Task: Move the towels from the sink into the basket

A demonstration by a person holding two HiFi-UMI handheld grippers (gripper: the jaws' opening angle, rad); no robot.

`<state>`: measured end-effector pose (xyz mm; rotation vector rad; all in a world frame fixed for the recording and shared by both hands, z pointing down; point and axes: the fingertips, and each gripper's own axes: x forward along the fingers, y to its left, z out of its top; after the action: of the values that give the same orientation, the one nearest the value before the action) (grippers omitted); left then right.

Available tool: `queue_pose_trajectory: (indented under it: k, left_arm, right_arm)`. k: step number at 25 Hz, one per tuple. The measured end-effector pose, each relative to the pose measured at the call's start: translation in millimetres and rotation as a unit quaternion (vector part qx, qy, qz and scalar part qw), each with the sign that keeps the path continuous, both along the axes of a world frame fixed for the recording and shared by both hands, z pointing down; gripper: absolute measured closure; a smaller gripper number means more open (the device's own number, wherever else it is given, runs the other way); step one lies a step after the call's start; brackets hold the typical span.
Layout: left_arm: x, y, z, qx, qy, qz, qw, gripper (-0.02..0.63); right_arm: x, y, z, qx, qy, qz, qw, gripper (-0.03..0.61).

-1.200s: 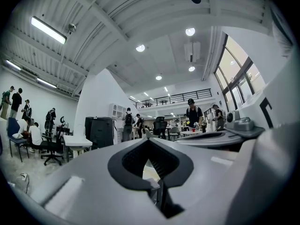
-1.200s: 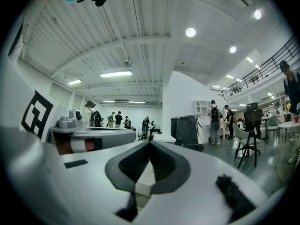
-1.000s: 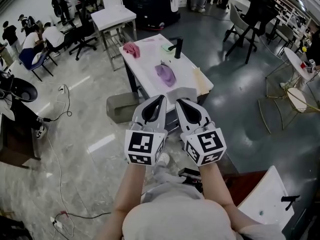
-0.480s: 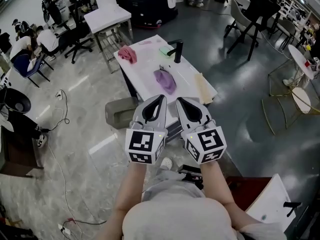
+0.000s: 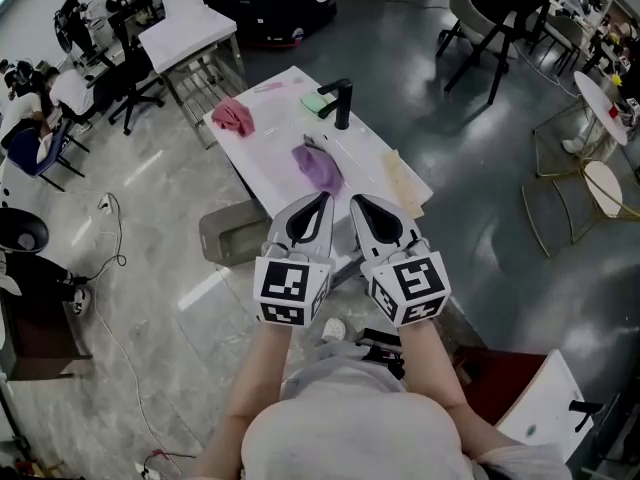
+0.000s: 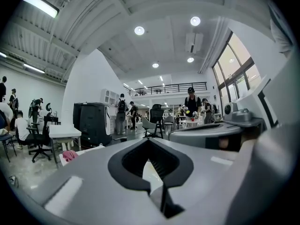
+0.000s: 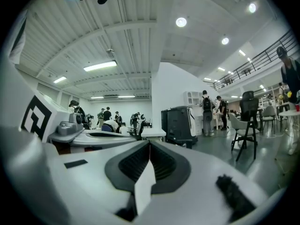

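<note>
A purple towel (image 5: 318,165) lies in the middle of the white sink counter (image 5: 270,158), and a pink towel (image 5: 234,115) lies near its far left corner; the pink towel (image 6: 70,155) also shows in the left gripper view. A black faucet (image 5: 340,101) stands at the counter's far side. On the floor, left of the counter's near end, sits a grey basket (image 5: 228,232). My left gripper (image 5: 322,196) (image 6: 149,142) and right gripper (image 5: 357,200) (image 7: 149,144) are held side by side short of the counter, both shut and empty.
A green cloth (image 5: 318,102) lies beside the faucet and a beige cloth (image 5: 404,180) hangs at the counter's right edge. A second white table (image 5: 185,36) and office chairs stand behind, with people at far left. Cables (image 5: 110,218) trail over the floor on the left.
The counter and basket have come closer and shifted left in the head view. Both grippers stay shut, side by side.
</note>
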<state>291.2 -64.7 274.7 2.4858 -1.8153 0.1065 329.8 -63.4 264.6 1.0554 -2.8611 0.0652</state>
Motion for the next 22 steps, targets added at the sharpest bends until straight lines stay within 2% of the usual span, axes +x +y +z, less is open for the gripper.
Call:
queue_pose_trajectory:
  k: [4, 9, 14, 15, 17, 22]
  left_arm:
    - [3, -19, 12, -0.01, -0.002, 0.016, 0.9998, 0.609]
    - [9, -36, 37, -0.02, -0.017, 0.042, 0.9988, 0.609]
    - [9, -53, 57, -0.035, -0.01, 0.065, 0.9973, 0.609]
    - [8, -57, 61, -0.038, -0.008, 0.07, 0.9968, 0.609]
    - [10, -63, 67, -0.047, -0.004, 0.083, 0.9954, 0.609]
    - [12, -75, 80, -0.07, -0.001, 0.111, 0.9914, 0.609]
  right_arm:
    - [2, -20, 12, 0.001, 0.03, 0.014, 0.999, 0.56]
    - [8, -35, 40, -0.029, 0.034, 0.015, 0.999, 0.56]
    - [21, -51, 65, -0.054, 0.054, 0.039, 0.996, 0.558]
    - [23, -54, 70, -0.061, 0.059, 0.047, 0.995, 0.549]
    - [27, -59, 79, -0.079, 0.066, 0.061, 0.993, 0.471]
    - [30, -68, 104, -0.134, 0.081, 0.085, 0.984, 0.383]
